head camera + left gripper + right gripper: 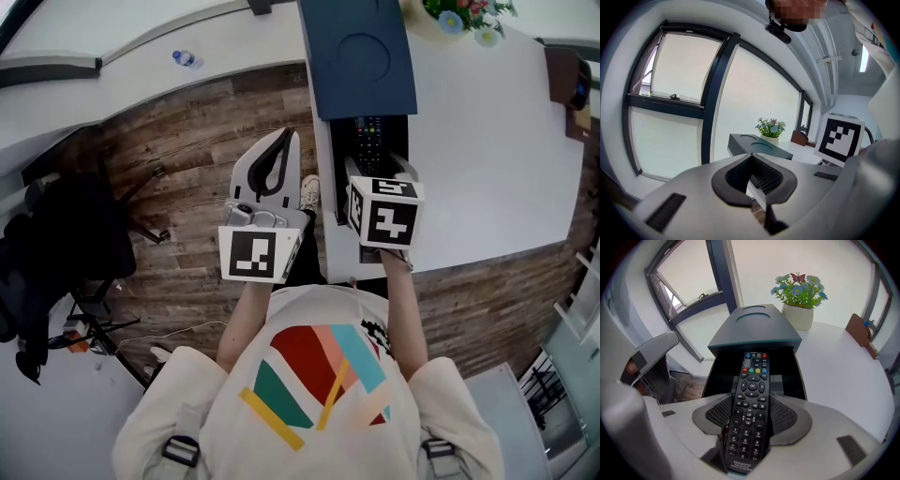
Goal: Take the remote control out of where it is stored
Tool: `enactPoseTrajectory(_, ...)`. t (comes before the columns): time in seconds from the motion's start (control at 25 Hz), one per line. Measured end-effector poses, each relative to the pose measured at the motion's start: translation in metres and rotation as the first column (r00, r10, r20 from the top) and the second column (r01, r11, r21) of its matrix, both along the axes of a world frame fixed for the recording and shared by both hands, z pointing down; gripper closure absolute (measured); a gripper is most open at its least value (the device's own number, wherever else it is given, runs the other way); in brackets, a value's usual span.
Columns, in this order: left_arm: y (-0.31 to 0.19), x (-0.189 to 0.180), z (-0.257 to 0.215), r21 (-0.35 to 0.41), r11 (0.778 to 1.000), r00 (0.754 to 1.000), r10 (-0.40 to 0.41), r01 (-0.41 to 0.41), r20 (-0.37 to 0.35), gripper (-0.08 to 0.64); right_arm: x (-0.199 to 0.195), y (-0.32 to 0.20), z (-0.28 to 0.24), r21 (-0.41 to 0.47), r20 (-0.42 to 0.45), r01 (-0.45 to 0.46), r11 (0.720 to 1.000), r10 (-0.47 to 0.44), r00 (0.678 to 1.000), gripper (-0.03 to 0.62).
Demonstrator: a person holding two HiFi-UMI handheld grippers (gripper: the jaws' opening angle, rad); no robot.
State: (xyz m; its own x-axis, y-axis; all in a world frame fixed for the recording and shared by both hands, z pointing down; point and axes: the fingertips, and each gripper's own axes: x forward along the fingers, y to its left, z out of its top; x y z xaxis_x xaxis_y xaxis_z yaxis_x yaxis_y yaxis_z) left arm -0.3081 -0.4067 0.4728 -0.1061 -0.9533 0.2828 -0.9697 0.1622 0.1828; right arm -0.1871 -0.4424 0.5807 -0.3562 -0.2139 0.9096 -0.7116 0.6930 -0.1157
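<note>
Since the remote point(749, 413) points straight out of the box point(754, 329), right gripper point(750, 399) clamps its near end. Left gripper point(751, 157) is shut, empty.

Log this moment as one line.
right gripper: jaws closed on remote control | remote control: far end inside dark box | left gripper: jaws together, empty

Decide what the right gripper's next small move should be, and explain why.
Probably close the right gripper firmly on the remote control before pulling. Its jaws sit either side of it in the open compartment of the dark storage box, but whether they press on it cannot be told; pulling now might let it slip.
</note>
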Motion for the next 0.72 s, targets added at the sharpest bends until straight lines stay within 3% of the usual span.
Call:
enactPoseTrajectory(0.36, 0.006, -0.004, -0.024, 0.040, 0.999, 1.000, -0.010, 0.009, 0.023, 0.552, 0.001, 0.004, -0.020, -0.060, 0.021, 0.034, 0.998, -0.033, 0.999, 0.342)
enactPoseTrajectory(0.72, 0.014, 0.002, -0.039, 0.072, 0.997, 0.998, 0.020, -0.025, 0.060, 0.552, 0.012, 0.015, -0.033, -0.048, 0.023, 0.056, 0.997, -0.055, 0.998, 0.342)
